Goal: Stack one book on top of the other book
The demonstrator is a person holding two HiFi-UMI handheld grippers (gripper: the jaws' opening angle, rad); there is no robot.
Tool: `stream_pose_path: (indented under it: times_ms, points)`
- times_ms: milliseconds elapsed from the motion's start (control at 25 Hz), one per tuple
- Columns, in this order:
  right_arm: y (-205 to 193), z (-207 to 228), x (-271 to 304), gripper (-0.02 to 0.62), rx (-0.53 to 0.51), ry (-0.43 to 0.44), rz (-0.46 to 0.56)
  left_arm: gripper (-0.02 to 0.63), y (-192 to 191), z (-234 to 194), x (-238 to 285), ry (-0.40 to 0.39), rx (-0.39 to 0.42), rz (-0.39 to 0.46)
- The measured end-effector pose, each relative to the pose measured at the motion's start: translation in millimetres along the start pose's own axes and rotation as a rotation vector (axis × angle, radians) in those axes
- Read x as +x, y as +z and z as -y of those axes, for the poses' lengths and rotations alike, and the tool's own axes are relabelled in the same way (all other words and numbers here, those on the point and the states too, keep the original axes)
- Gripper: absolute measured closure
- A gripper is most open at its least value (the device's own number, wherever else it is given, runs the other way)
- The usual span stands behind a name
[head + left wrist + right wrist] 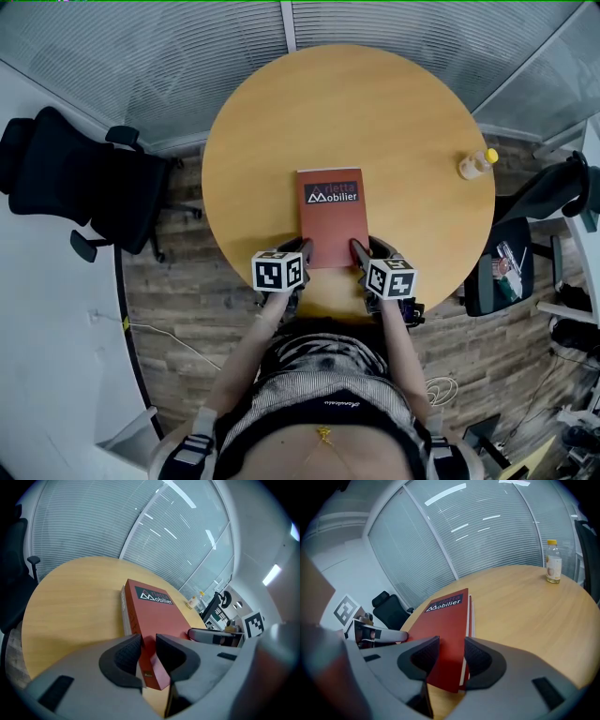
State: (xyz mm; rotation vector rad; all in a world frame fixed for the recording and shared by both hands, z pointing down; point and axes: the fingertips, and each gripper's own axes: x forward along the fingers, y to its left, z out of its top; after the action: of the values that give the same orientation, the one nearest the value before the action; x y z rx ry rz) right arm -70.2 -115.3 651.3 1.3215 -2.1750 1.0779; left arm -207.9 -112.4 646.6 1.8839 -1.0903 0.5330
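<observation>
Fingers (pixel 123 657) of the left gripper (pixel 147 641) stand about half closed, clamped on the near left corner of the red book (pixel 152 613). One pad lies against the book's spine side and the other sits over the cover. The right gripper (pixel 451 644) mirrors this on the near right corner. Its fingers (pixel 480 660) are also part-way closed, one pad on the cover and the other against the page edge. A thin red strip shows along that page edge, but I cannot tell whether it belongs to a second book underneath.

From the head view, the red book (pixel 330 220) lies near the middle of the round wooden table (pixel 394 112), its title end pointing away from the person. The left gripper (pixel 302 251) and right gripper (pixel 367 251) sit side by side at the book's near end, both angled forward and down. The person's forearms (pixel 248 347) reach out from the torso to the table's near edge.

A small bottle (pixel 476 164) with a yellow cap stands well apart, near the table's right rim. A black office chair (pixel 84 183) stands off to the left.
</observation>
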Motion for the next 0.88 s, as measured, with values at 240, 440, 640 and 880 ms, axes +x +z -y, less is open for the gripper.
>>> stream_pose_path:
  times_ms: [240, 440, 640, 880]
  points:
    - [0.7, -0.1, 0.2, 0.422, 0.002, 0.009, 0.005, 0.517, 0.4, 0.5, 0.3, -0.007, 0.0, 0.007]
    - [3.6, -2.0, -5.3, 0.422, -0.103, -0.008, -0.008, 0.472, 0.2, -5.5, -4.1, 0.013, 0.009, 0.041]
    - [12.4, 0.4, -22.7, 0.422, -0.14, -0.031, 0.029, 0.459, 3.9, -8.8, -18.8, 0.062, 0.084, 0.074]
    - [32.9, -19.3, -48.8, 0.433, -0.162, 0.115, 0.153, 0.512, 11.8, 15.2, -35.2, 0.028, 0.166, 0.113]
